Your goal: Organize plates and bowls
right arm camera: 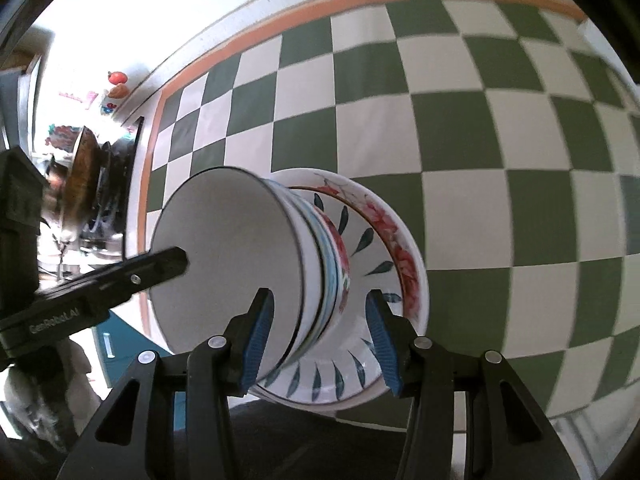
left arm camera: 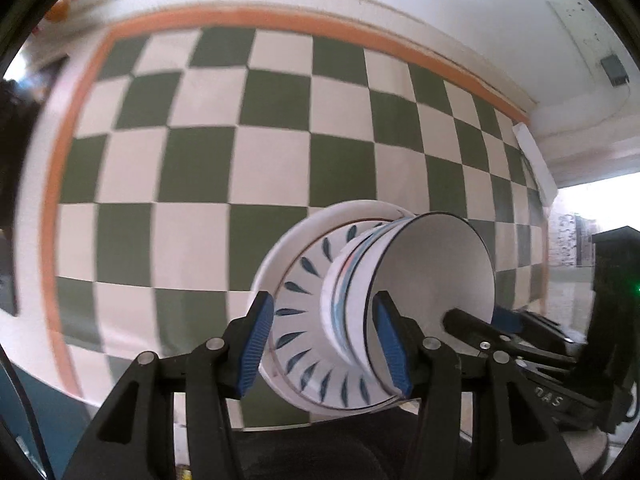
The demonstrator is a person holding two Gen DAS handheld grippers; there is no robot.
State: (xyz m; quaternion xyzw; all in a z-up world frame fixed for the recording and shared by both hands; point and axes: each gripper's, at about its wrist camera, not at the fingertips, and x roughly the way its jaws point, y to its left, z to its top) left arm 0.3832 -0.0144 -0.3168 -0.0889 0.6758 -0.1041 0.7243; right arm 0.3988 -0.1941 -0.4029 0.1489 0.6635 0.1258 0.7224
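Observation:
A stack of dishes (left arm camera: 360, 300) shows side-on over the green-and-white checked tablecloth (left arm camera: 200, 160). A wide plate with blue leaf marks (left arm camera: 298, 312) lies under nested bowls, topped by a white bowl with a dark rim (left arm camera: 440, 264). My left gripper (left arm camera: 324, 346) is shut on the stack, one blue pad under the plates and the other inside the white bowl. From the opposite side my right gripper (right arm camera: 320, 336) clamps the same stack (right arm camera: 320, 264), where a pink-flowered plate (right arm camera: 404, 256) shows at the bottom. One finger of each gripper reaches into the white bowl (right arm camera: 224, 248).
The checked cloth (right arm camera: 480, 140) has an orange border and covers the table. A rack of dark dishes (right arm camera: 92, 168) stands off its left end, with a teal cabinet (right arm camera: 108, 344) below. A white wall with a socket (left arm camera: 614, 70) runs behind the table.

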